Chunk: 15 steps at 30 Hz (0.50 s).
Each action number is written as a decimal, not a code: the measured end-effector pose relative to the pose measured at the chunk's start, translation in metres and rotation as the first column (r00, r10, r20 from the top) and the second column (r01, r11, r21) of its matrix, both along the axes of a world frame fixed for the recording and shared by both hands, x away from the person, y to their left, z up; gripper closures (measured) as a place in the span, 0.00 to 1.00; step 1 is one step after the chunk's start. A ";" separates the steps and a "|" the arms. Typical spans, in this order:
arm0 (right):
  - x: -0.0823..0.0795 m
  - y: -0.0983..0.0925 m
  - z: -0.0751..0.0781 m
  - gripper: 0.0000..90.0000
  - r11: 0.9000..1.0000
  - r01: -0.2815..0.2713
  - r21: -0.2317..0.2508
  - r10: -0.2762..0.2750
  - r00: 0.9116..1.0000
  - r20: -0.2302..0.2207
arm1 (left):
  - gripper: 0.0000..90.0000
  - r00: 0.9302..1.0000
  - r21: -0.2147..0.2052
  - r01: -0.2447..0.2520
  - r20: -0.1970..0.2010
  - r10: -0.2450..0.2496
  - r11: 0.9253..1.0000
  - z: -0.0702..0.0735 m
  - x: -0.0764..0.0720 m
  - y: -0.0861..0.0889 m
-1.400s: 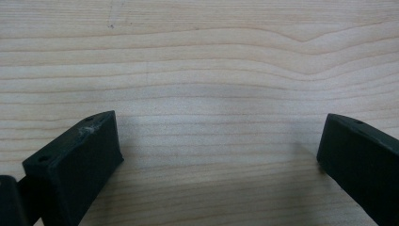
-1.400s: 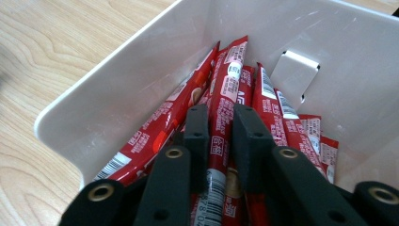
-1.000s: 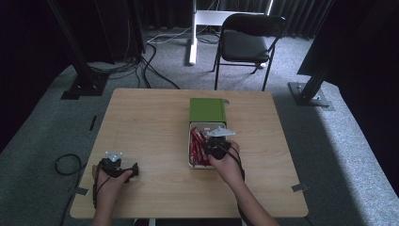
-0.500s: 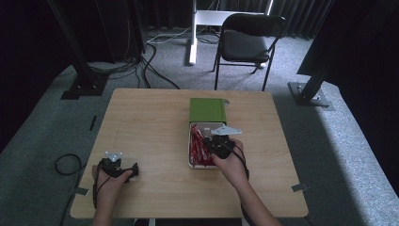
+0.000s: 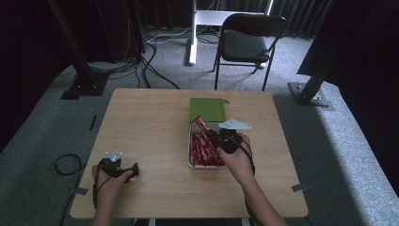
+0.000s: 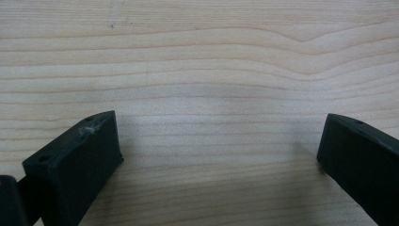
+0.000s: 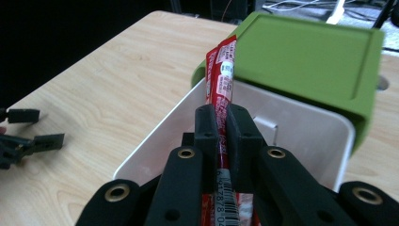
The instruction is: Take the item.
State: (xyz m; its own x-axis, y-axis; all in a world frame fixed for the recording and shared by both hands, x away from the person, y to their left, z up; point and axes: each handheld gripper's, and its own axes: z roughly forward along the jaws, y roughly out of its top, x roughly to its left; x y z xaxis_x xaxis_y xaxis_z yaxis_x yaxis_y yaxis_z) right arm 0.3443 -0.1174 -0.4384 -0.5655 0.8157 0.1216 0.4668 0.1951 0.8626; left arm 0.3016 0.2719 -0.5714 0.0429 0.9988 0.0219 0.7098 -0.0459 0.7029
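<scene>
We begin at the right tongs (image 7: 220, 123), whose jaws are clamped flat on a red snack packet (image 7: 222, 70), gripped at about mid-length with its sealed upper end standing clear beyond the jaw tips. We judge the packet light, thin and pliable, a glossy film that could slide or crumple; the pinch across its flat faces looks sound to us, and a hold nearer the crimped end seam would slip less. Its lower end, with a barcode partly legible, passes behind the tongs' body, so we cannot tell whether it has cleared the container. Directly under and just past these tongs sits the white box (image 7: 301, 129), open, and from above we see more red packets (image 5: 203, 149) lying in it beneath the right hand; their count is not readable. Beyond the jaw tips the green lid (image 7: 308, 52) rests on the far rim of the box, tilted; how it is attached is hidden. Across the tabletop (image 5: 150, 122), well apart from the box and to the side of the right tongs, the left tongs (image 5: 135, 170) lie low in the left hand with jaws standing wide apart and nothing between them; their own camera shows bare wood grain beneath. Printing on the held packet is too small for us to read.
</scene>
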 end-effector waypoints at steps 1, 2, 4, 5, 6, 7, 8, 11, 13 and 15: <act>0.001 -0.002 0.002 0.93 1.000 0.003 0.002 -0.003 1.000 0.002 | 0.01 1.000 -0.001 0.000 0.000 0.000 1.000 0.000 0.000 0.000; 0.002 -0.004 0.003 0.93 1.000 0.007 0.004 -0.007 1.000 0.005 | 0.01 1.000 0.000 0.000 0.000 0.000 1.000 0.000 0.000 0.000; 0.003 -0.008 0.006 0.93 1.000 0.016 0.010 -0.016 1.000 0.008 | 0.01 1.000 0.000 0.000 0.000 0.000 1.000 0.000 0.000 0.000; 0.004 -0.010 0.007 0.93 1.000 0.021 0.016 -0.021 1.000 0.011 | 0.01 1.000 0.000 0.000 0.000 0.000 1.000 0.000 0.000 0.000; 0.004 -0.012 0.008 0.93 0.999 0.028 0.018 -0.028 0.999 0.015 | 0.01 1.000 0.000 0.000 0.001 0.000 1.000 0.000 0.000 0.000; 0.004 -0.014 0.009 0.93 0.999 0.034 0.022 -0.034 0.999 0.022 | 0.01 1.000 0.000 0.000 0.000 0.000 1.000 0.000 0.000 0.000; 0.005 -0.016 0.010 0.93 0.999 0.038 0.023 -0.039 0.999 0.032 | 0.01 1.000 0.000 0.000 0.000 0.000 1.000 0.000 0.000 0.000; 0.006 -0.023 0.011 0.93 0.998 0.052 0.027 -0.053 0.998 0.036 | 0.01 1.000 0.000 0.000 0.001 0.000 1.000 0.000 0.000 0.000; 0.007 -0.027 0.011 0.93 0.997 0.065 0.033 -0.066 0.997 0.033 | 0.01 1.000 0.000 0.000 0.000 0.000 1.000 0.000 0.000 0.000; 0.008 -0.033 0.011 0.93 0.997 0.075 0.034 -0.076 0.997 0.033 | 0.01 1.000 0.000 0.000 0.000 0.000 1.000 0.000 0.000 0.000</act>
State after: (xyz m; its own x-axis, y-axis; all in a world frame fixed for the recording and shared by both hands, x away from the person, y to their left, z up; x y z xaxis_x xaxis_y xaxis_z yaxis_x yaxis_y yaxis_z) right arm 0.3520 -0.1500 -0.4279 -0.5065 0.8522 0.1310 0.4494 0.1313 0.8836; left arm 0.3016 0.2719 -0.5714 0.0429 0.9988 0.0217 0.7098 -0.0457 0.7029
